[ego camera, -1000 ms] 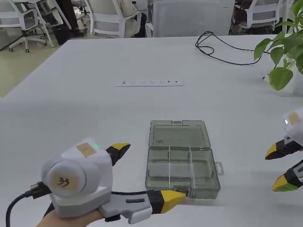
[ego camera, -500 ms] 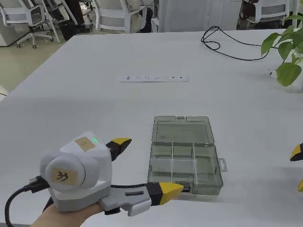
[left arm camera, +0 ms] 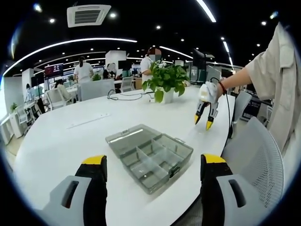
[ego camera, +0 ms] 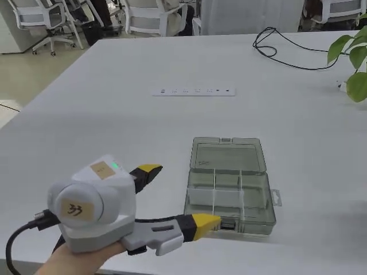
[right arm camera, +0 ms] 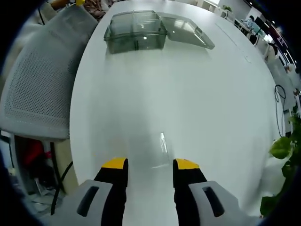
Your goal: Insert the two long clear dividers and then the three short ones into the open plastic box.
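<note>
Now left gripper [ego camera: 184, 193] sits wide open beside the box [ego camera: 252, 223], right gripper [right arm camera: 150, 164] part-open over bare table [right arm camera: 141, 94], both empty.

The left gripper [ego camera: 178, 196] is held from below in a hand [ego camera: 77, 262], low and close to the body. Its yellow-tipped fingers [ego camera: 148, 170] are spread wide and pointed forward and to the right. The right gripper [right arm camera: 150, 165] is carried well apart from the left fingers, ahead and to their right, on an outstretched forearm [left arm camera: 235, 77] under a loose pale sleeve [left arm camera: 270, 70]. Its fingers are parted by a narrower gap and angled downward.
</note>
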`<state>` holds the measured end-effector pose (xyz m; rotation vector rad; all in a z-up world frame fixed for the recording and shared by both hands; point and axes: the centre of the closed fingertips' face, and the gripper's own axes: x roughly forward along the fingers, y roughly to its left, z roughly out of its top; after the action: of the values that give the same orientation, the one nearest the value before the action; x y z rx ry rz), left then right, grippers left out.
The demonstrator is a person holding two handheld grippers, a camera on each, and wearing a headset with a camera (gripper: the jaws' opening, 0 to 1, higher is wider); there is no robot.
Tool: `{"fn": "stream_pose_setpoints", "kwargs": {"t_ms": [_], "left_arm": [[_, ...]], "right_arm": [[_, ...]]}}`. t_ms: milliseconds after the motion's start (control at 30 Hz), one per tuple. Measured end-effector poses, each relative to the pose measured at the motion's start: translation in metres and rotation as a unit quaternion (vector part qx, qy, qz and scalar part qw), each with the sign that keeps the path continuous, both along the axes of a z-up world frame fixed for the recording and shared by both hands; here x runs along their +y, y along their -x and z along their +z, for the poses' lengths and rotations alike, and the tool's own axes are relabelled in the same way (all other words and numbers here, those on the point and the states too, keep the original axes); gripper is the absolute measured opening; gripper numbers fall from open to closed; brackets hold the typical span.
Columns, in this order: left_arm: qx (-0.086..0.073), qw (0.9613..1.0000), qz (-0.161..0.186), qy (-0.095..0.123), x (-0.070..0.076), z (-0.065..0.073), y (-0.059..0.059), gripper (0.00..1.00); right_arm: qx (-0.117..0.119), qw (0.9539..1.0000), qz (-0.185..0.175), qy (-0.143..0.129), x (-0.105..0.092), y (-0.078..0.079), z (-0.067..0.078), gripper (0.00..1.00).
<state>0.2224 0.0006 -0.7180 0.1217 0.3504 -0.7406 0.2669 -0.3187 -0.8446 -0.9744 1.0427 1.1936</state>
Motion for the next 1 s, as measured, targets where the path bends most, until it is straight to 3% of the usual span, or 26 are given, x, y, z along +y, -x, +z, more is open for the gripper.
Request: {"fn": "stream_pose_setpoints", "kwargs": {"t_ms": [233,633,867,1000], "left_arm": [[-0.002,1.0000,0.002,-0.002,-0.0011,0.0017,-0.0002,0.81],[-0.001,1.0000,0.000,-0.005,-0.0009,0.0027,0.0027,0.79],[0.000,1.0000,-0.003,-0.006,-0.0007,0.0031,0.0049,0.78],[0.001,1.0000,-0.008,-0.002,-0.0018,0.0047,0.0065,0.76]], "right_arm": [[0.007,0.9997,0.022,0.010,-0.0016,0.0012,-0.0059,0.37],[0.014,0.9998,-0.003,-0.013,-0.0029,-0.0002,-0.0053,0.33],[0.004,0.9996,-0.021,-0.018,-0.0017,0.0011,-0.0047,0.32],[-0.016,0.9996,-0.019,-0.016,-0.0008,0.0012,-0.0032,0.32]]}}
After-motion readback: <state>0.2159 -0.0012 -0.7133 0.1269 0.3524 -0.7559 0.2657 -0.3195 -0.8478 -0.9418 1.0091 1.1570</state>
